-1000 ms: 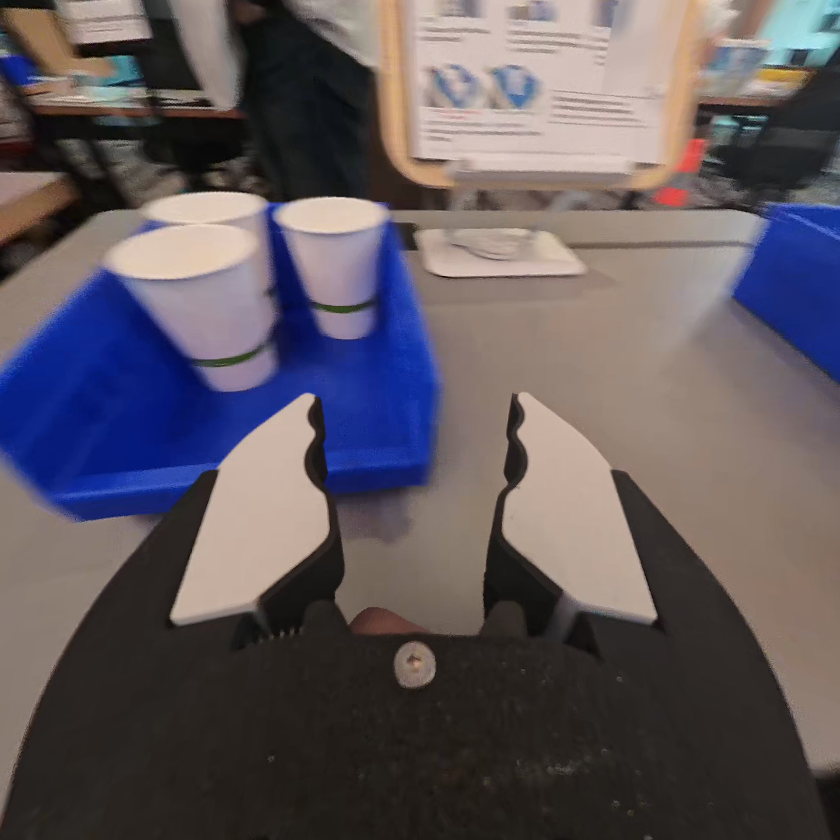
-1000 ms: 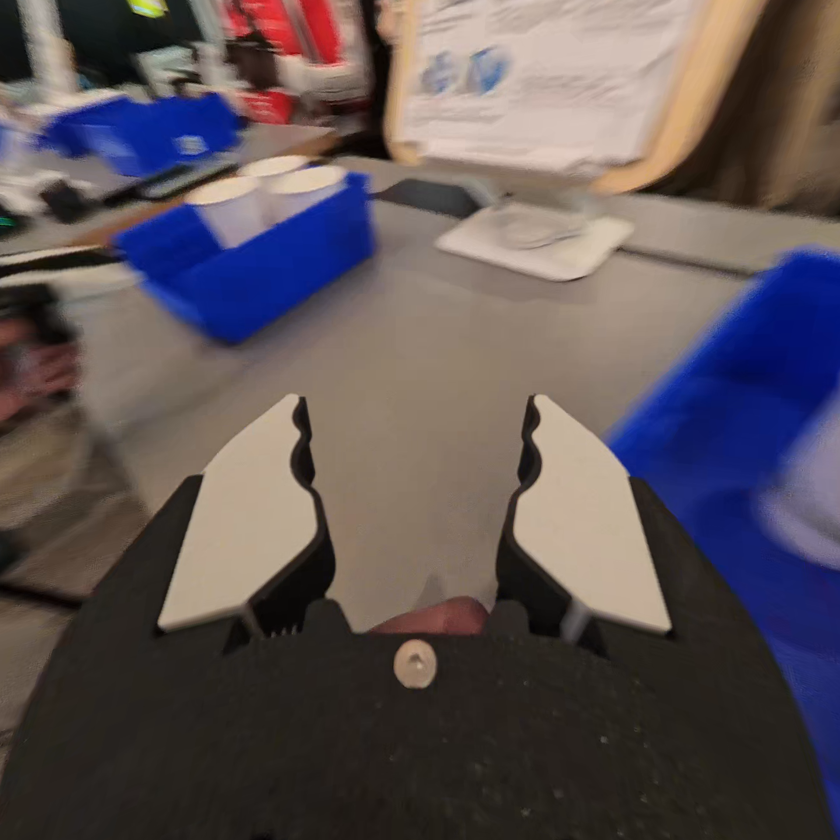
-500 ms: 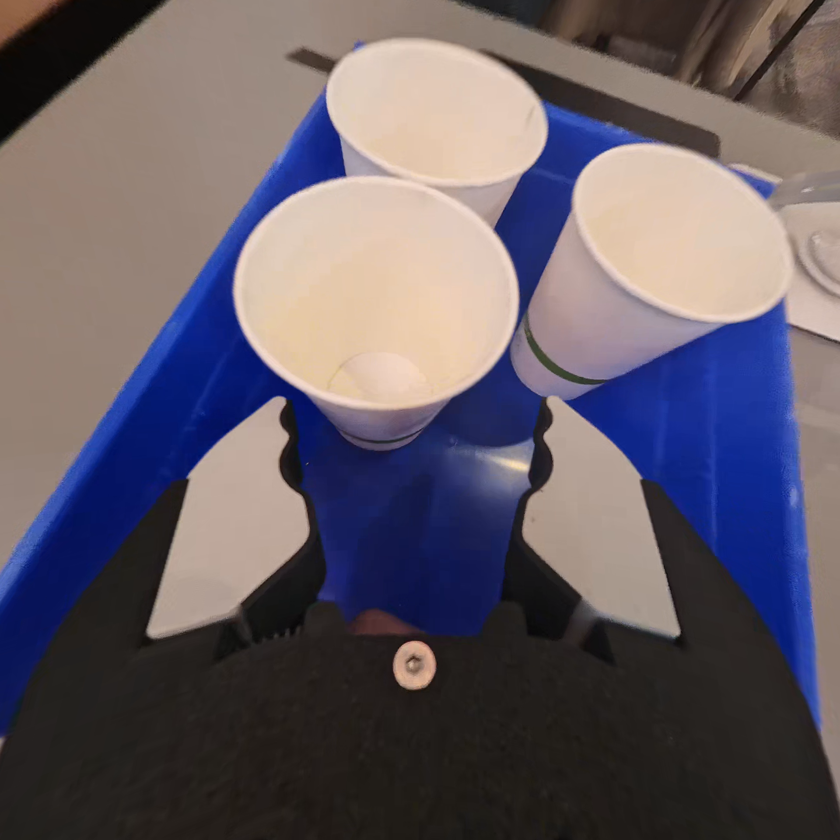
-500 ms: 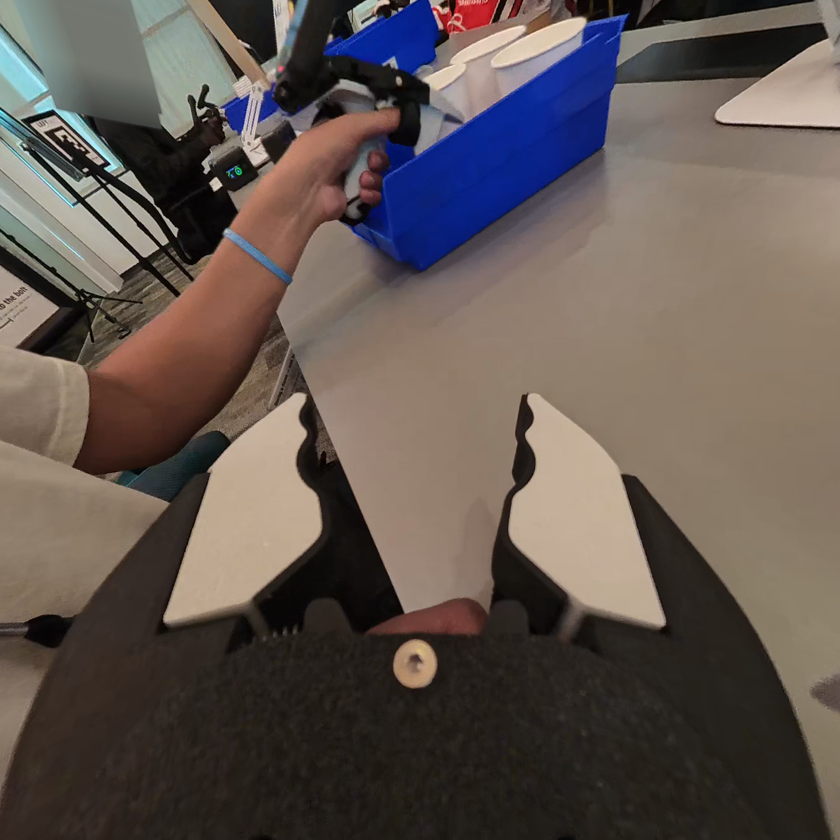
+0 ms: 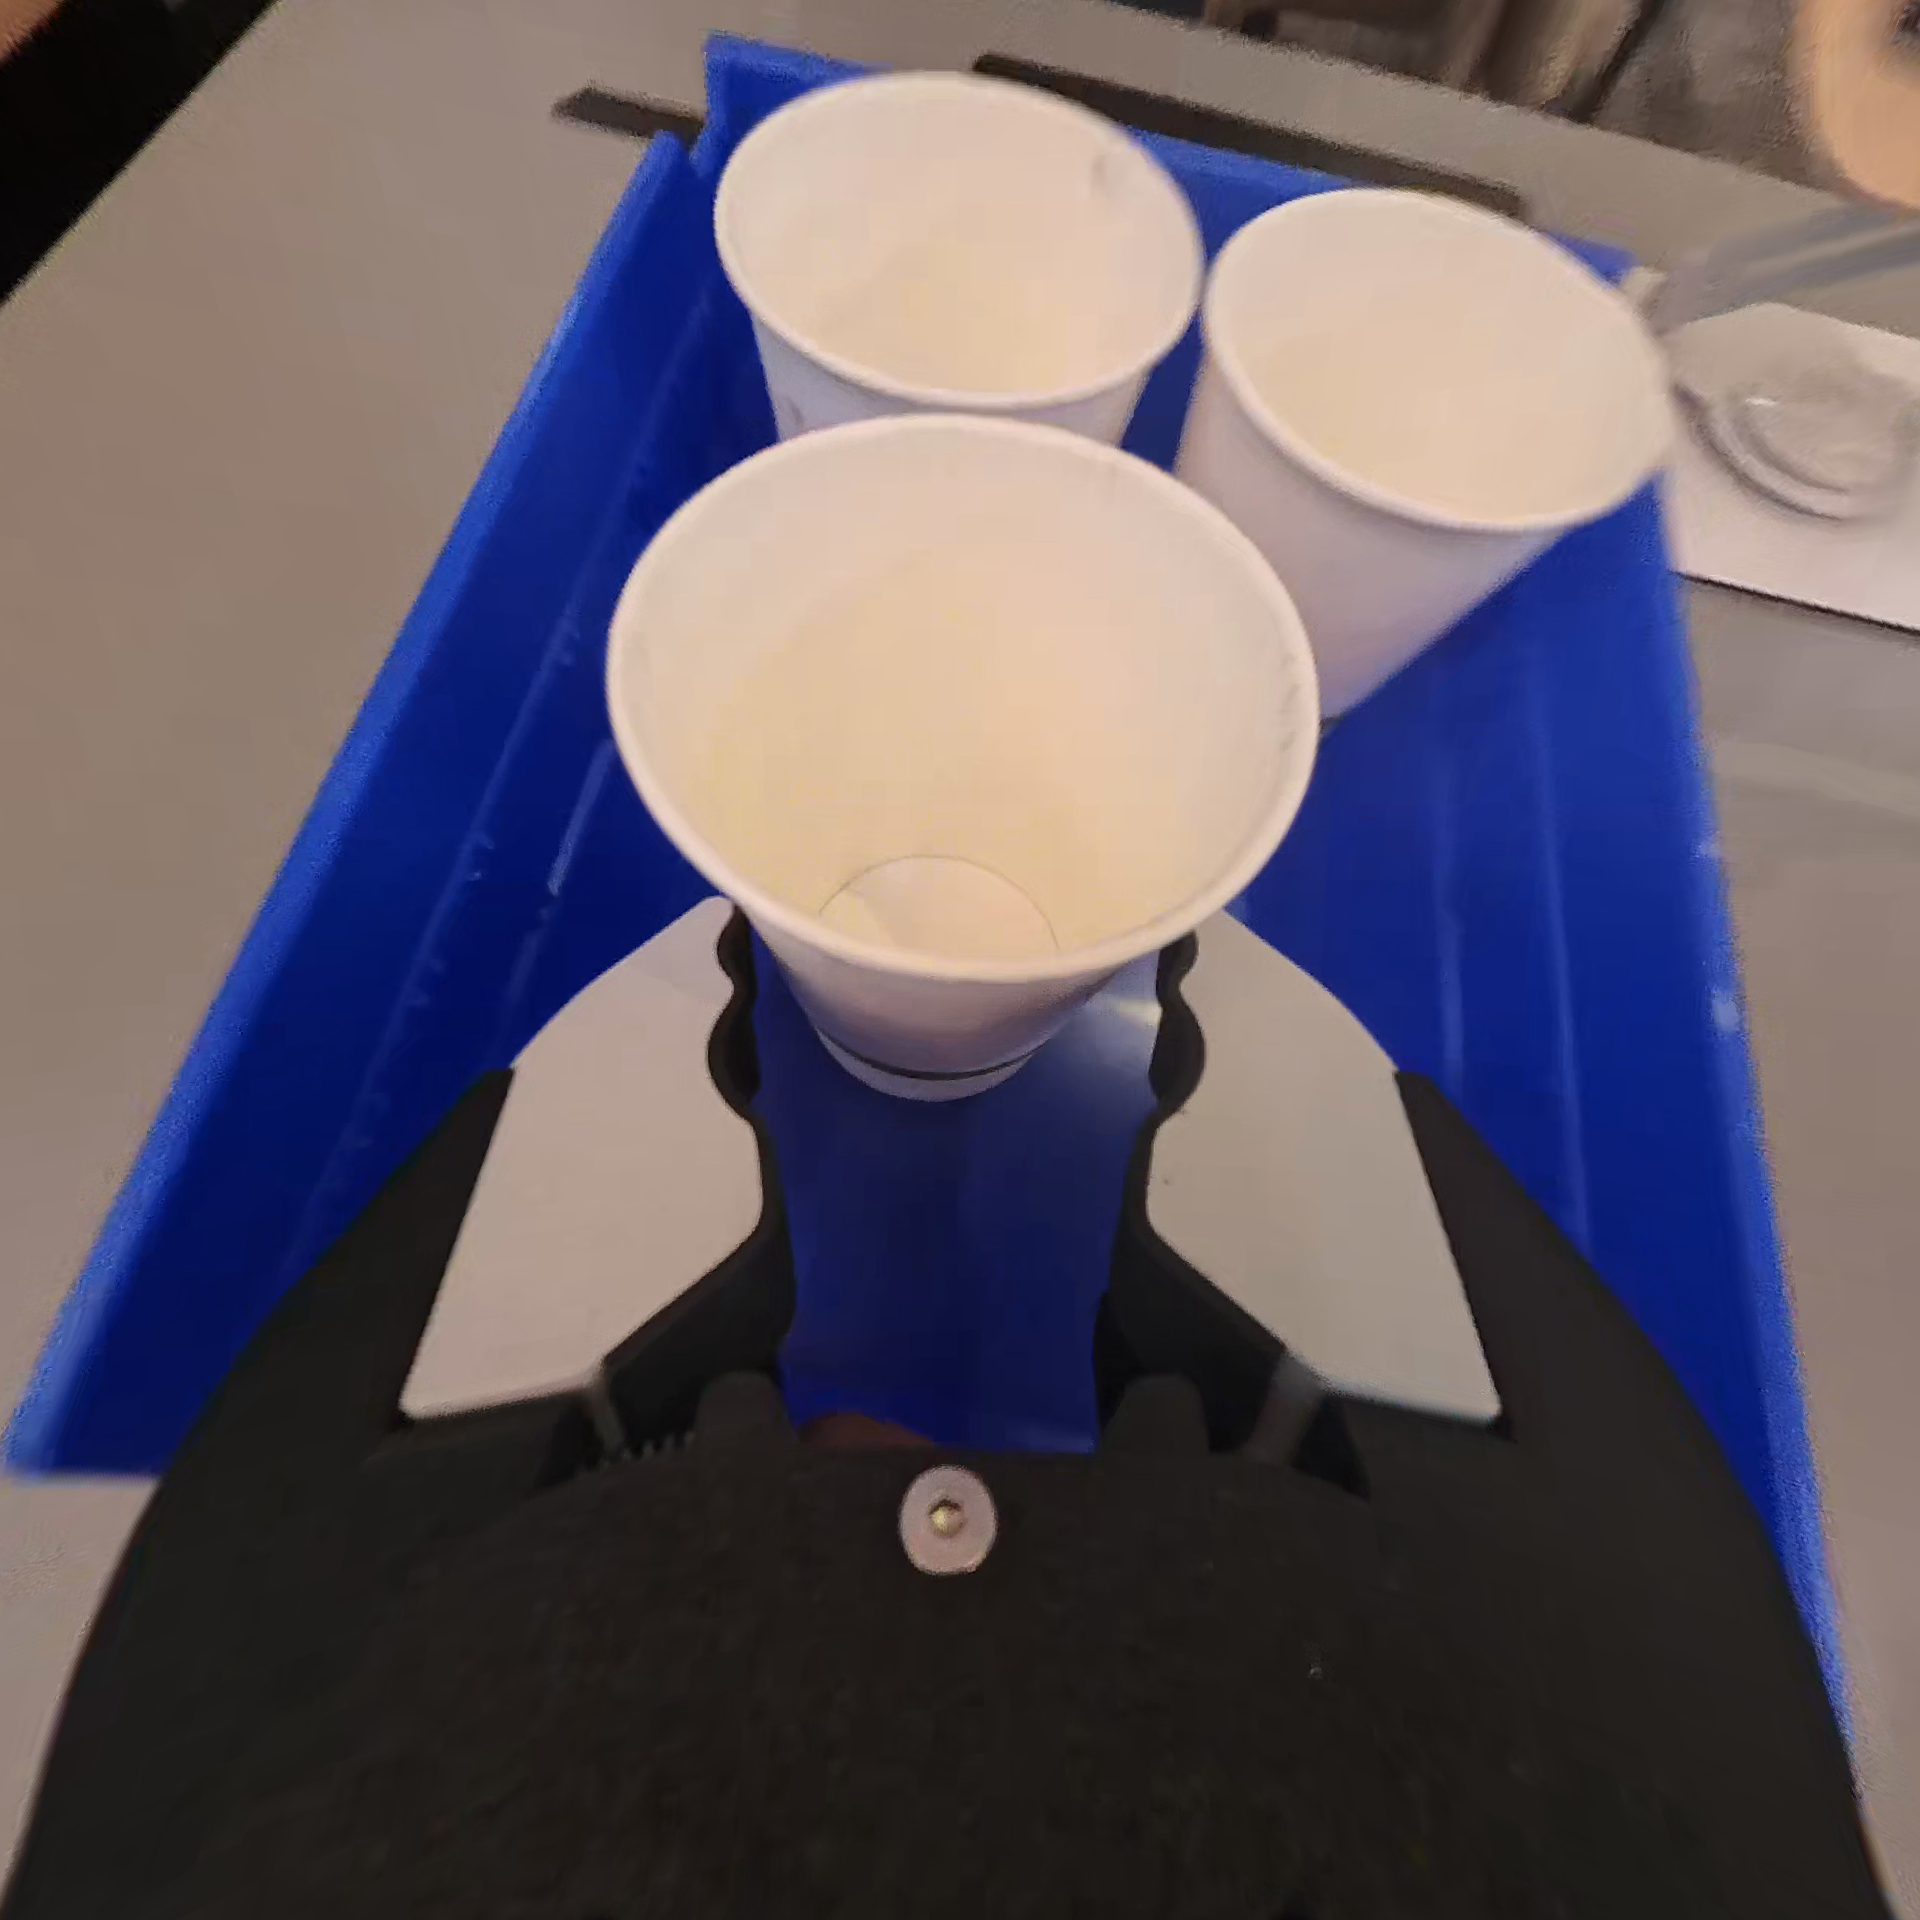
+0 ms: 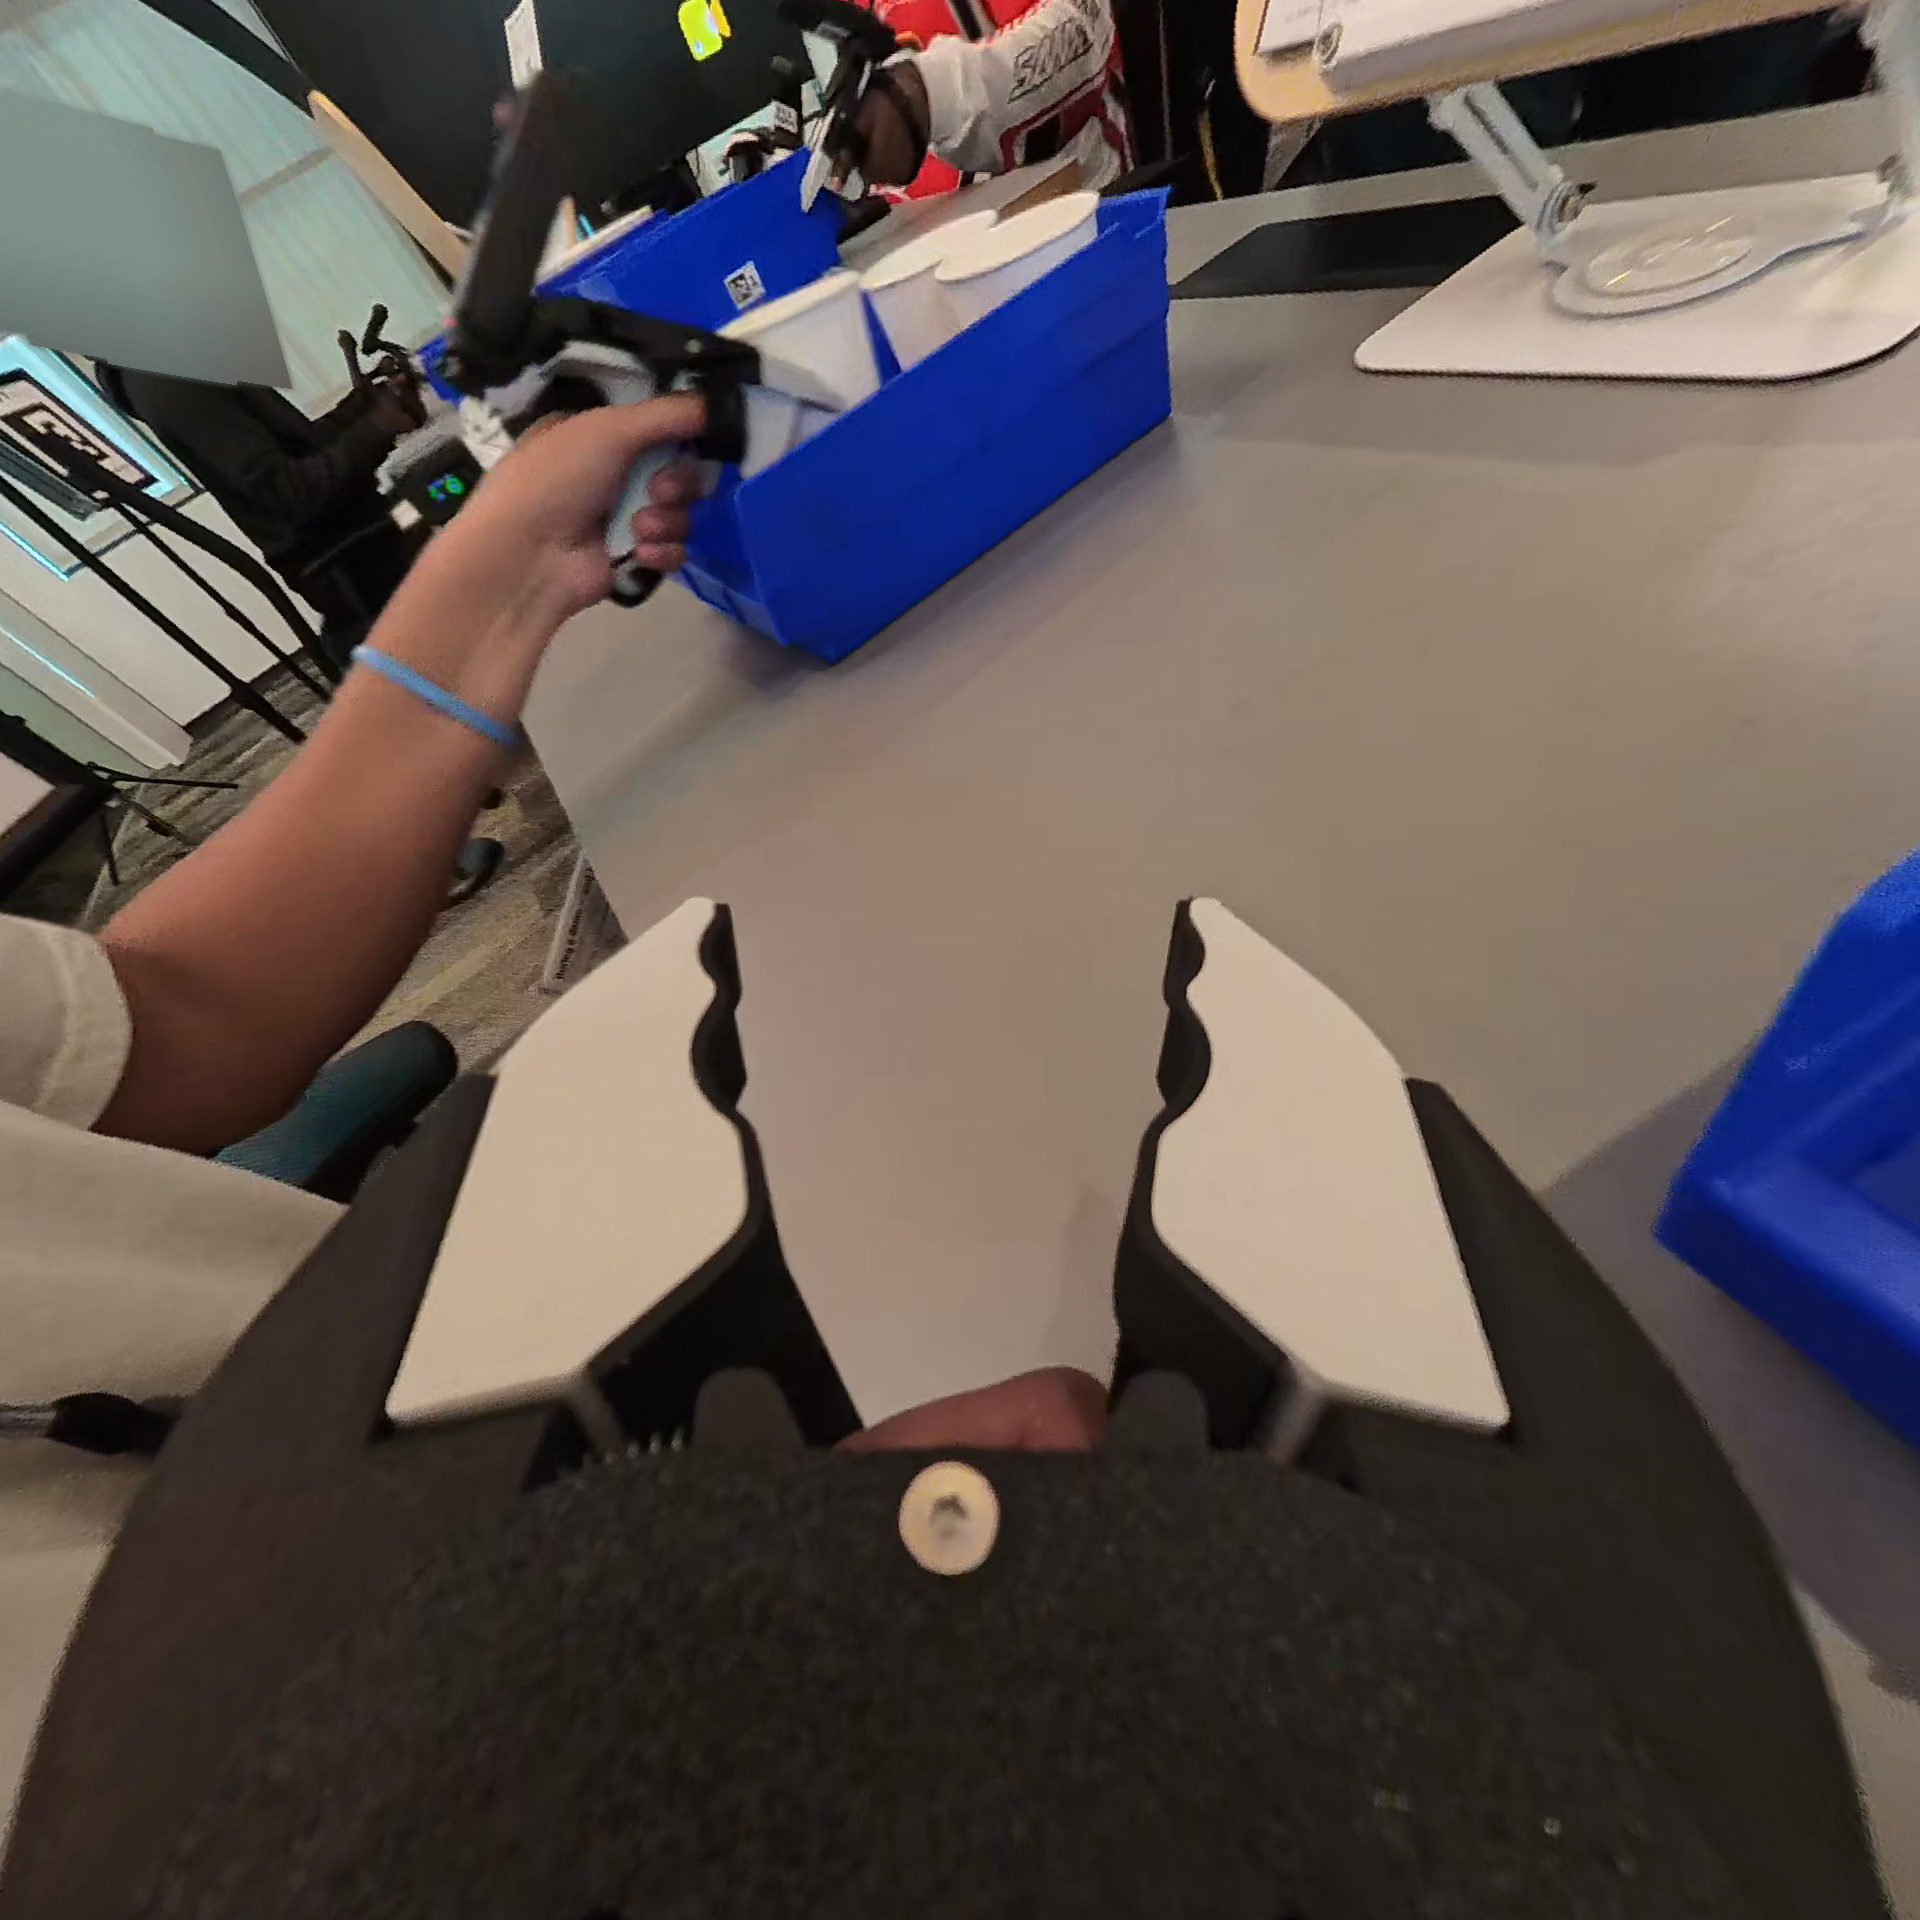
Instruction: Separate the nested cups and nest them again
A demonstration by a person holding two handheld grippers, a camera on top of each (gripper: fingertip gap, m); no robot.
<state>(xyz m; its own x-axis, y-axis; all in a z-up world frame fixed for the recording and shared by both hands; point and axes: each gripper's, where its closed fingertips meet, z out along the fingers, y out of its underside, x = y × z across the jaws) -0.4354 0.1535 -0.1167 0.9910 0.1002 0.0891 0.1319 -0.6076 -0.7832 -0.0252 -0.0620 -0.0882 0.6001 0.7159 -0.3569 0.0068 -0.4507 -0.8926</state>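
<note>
In the left wrist view, the left gripper (image 5: 954, 1003) points down into a blue bin (image 5: 1538, 935) on the grey table (image 5: 260, 520). Its fingers are apart, and the base of the nearest white paper cup (image 5: 956, 727) sits between the tips; I cannot tell if they touch it. Two more paper cups stand behind it, one far on the left (image 5: 956, 249) and one far on the right (image 5: 1423, 416), the right one tilted. All three stand separate and upright or nearly so, none inside another as far as I see. In the right wrist view, the right gripper (image 6: 951, 997) hangs over bare table with its fingers apart and nothing between them. Far to the left, the person's hand (image 6: 582, 488) holds the other gripper at the bin with the cups (image 6: 997, 260), and a second blue bin (image 6: 1829, 1195) is near on the right. I judge that the separating is done and the nesting is only beginning.
</note>
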